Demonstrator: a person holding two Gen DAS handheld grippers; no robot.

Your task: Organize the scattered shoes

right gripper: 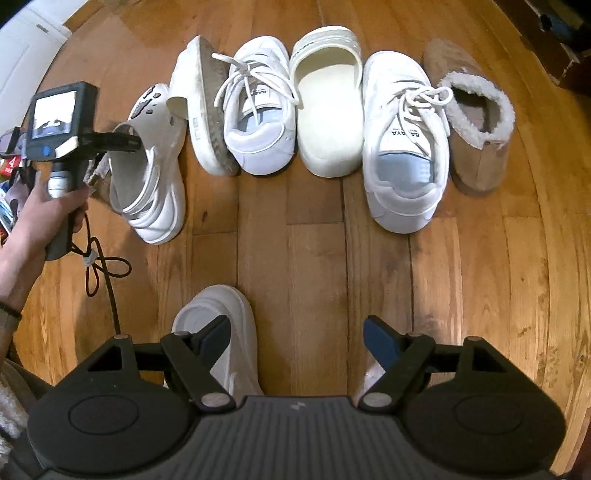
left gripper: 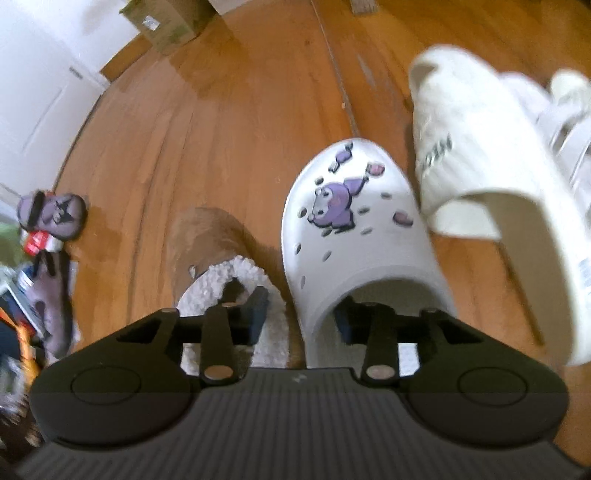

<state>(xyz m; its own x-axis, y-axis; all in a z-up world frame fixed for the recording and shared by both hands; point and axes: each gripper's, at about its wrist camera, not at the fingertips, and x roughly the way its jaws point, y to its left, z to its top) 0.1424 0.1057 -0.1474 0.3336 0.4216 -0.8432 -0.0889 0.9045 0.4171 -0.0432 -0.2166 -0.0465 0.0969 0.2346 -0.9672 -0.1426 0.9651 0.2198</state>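
Note:
My left gripper points down at two shoes standing side by side. One finger is inside the tan fleece-lined slipper, the other inside the white clog with purple charms. Their neighbouring walls lie between the jaws, which stand apart without visibly squeezing them. A cream slide leans on its side just to the right. In the right wrist view that clog rests on the floor at the left end of a shoe row. My right gripper is open over bare floor, its left finger above another white shoe.
The row continues with a tipped cream slide, a white sneaker, a flat cream slide, a second sneaker and a tan slipper. A person's hand holds the left tool. There are a cardboard box and clutter.

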